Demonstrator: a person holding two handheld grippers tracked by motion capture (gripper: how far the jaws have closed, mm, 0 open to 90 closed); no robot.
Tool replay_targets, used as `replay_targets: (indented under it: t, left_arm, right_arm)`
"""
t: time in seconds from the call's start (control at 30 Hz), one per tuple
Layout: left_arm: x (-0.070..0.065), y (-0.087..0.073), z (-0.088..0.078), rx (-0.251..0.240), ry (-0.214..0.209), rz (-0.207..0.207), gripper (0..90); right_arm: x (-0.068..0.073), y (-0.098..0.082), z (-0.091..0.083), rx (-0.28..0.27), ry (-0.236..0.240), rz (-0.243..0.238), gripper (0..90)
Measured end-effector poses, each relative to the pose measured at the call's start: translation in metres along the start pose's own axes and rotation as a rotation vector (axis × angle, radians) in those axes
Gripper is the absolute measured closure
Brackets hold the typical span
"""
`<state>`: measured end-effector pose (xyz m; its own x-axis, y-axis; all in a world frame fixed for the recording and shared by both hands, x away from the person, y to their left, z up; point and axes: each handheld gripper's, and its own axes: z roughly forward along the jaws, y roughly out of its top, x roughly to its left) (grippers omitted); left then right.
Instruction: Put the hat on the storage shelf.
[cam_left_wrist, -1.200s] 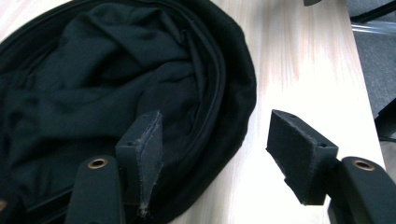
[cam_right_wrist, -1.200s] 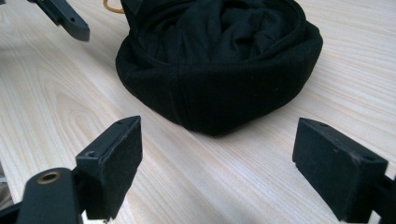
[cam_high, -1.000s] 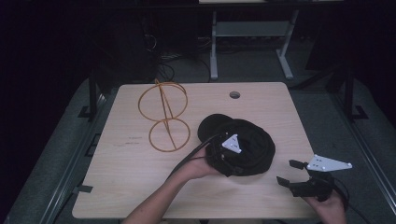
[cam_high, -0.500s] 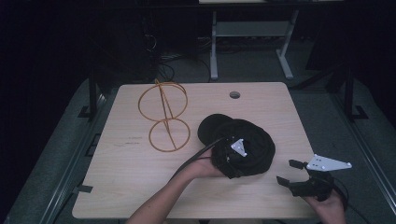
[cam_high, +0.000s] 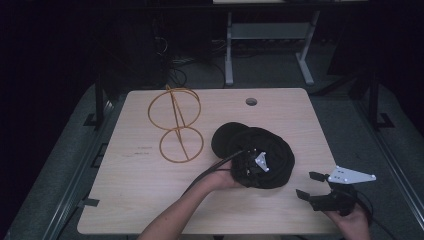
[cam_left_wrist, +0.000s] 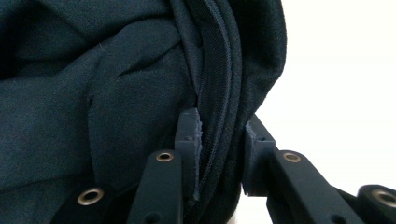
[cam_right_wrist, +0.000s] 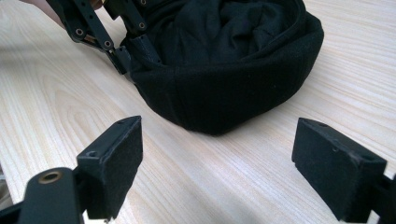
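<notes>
A black fabric hat (cam_high: 272, 150) lies crumpled on the wooden table (cam_high: 135, 195), right of the middle. My left gripper (cam_high: 249, 168) is at its near-left edge. In the left gripper view the gripper (cam_left_wrist: 222, 135) has just closed, and its pads pinch the hat's rim (cam_left_wrist: 219, 93) between them. My right gripper (cam_high: 308, 184) rests near the table's front right corner, a short way from the hat. In the right gripper view it (cam_right_wrist: 219, 154) stands wide open with bare wood between the fingers, and the hat (cam_right_wrist: 224, 93) and the left gripper (cam_right_wrist: 126, 51) lie ahead.
A gold wire stand (cam_high: 175, 125) made of hoops stands on the table's left half. A round cable hole (cam_high: 251, 101) sits near the far edge. Behind the table are a white metal frame (cam_high: 270, 32) and cables on the dark floor.
My left gripper moved a little into the hat and closed on its rim. The right gripper stayed in place.
</notes>
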<state>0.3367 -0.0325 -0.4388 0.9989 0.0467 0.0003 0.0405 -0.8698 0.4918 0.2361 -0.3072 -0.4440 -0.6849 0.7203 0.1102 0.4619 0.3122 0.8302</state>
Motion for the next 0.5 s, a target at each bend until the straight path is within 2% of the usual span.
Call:
replay_targets:
  t: [0.23, 0.43, 0.47, 0.5]
  left_arm:
    - [-0.001, 0.002, -0.006, -0.061, -0.031, -0.025, 75.8]
    - [-0.002, 0.003, -0.025, -0.166, -0.061, -0.049, 76.4]
    - [-0.002, 0.003, -0.025, -0.166, -0.061, -0.049, 76.4]
    - [-0.003, 0.003, -0.032, -0.206, -0.070, -0.058, 76.4]
  right_arm:
    - [0.001, 0.000, 0.000, -0.004, -0.002, 0.006, 15.9]
    - [0.000, 0.001, -0.002, -0.038, -0.003, 0.028, 14.8]
    - [0.000, 0.001, -0.002, -0.044, 0.000, 0.035, 14.7]
    - [0.000, 0.002, -0.003, -0.052, 0.002, 0.036, 14.6]
